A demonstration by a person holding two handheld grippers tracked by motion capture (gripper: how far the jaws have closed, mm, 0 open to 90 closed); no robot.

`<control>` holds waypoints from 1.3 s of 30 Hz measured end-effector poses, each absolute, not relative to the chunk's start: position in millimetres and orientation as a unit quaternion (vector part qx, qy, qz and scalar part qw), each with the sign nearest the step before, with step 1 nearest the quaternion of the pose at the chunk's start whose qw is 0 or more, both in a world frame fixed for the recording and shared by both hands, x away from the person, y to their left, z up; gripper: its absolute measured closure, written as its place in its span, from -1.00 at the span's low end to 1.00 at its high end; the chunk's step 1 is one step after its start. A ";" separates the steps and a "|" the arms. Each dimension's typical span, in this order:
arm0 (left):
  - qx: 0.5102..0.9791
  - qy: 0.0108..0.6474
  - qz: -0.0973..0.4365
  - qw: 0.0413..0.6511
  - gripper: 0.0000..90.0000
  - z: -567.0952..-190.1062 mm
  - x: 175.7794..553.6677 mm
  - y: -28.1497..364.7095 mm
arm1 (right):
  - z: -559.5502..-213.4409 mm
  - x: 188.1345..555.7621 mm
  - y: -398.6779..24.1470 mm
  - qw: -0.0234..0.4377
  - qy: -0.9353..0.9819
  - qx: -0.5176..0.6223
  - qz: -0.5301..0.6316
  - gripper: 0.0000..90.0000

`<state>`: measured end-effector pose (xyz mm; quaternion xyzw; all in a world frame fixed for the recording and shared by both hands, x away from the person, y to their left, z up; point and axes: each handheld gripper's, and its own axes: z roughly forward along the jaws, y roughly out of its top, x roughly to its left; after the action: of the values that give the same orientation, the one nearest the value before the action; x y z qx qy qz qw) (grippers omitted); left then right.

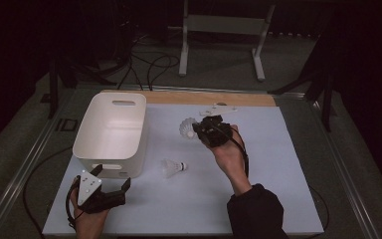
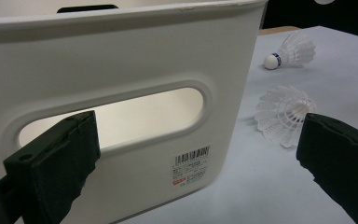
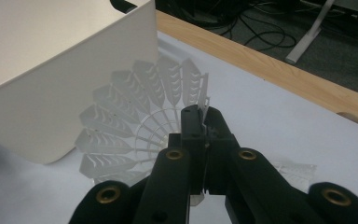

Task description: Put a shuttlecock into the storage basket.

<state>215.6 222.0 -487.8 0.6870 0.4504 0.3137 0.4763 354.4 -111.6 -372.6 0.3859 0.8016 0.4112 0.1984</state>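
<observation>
Ahead of your left tongs (image 1: pixel 110 185), almost touching the jaws, stands the white bin (image 1: pixel 110 130), the largest thing on the pale blue table (image 1: pixel 258 199); in the left gripper view its near wall with the handle slot and a barcode label (image 2: pixel 192 163) takes up most of the frame, and its top and left side are cut off. Your left tongs stand wide apart with nothing between the pads, resting low at the table's near corner. Up and to the right of them, your right tongs (image 1: pixel 195 132) are raised over the table just beside the bin's far right corner, jaws together and clamped on the skirt of a white shuttlecock (image 1: pixel 187 128). In the right gripper view the jaws pinch one edge of the plastic feather ring (image 3: pixel 140 116); the cork end is hidden behind the tongs. Between the two tongs, a second shuttlecock (image 1: pixel 172 167) lies on its side on the table, just right of the bin; the left gripper's right jaw covers part of its skirt (image 2: pixel 279 114). Behind your right tongs a small white object (image 1: pixel 219 107) lies near the wooden edge, too small to make out.
</observation>
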 end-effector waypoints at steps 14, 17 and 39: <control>0.687 0.450 0.314 0.476 -1.00 -487.7 215.5 222.0 | -368.6 356.4 -101.9 0.201 0.804 0.378 0.412 0.98; 0.686 0.450 0.314 0.477 -1.00 -487.7 215.4 222.3 | -368.0 357.2 -100.1 0.200 0.804 0.378 0.413 0.98; 0.687 0.450 0.314 0.477 -1.00 -487.5 215.3 222.3 | -365.6 365.5 -89.6 0.195 0.803 0.378 0.418 0.97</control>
<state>215.3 222.3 -487.5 0.6868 0.4500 0.3138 0.4768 365.5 -89.6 -365.6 0.3778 0.8029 0.4180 0.1948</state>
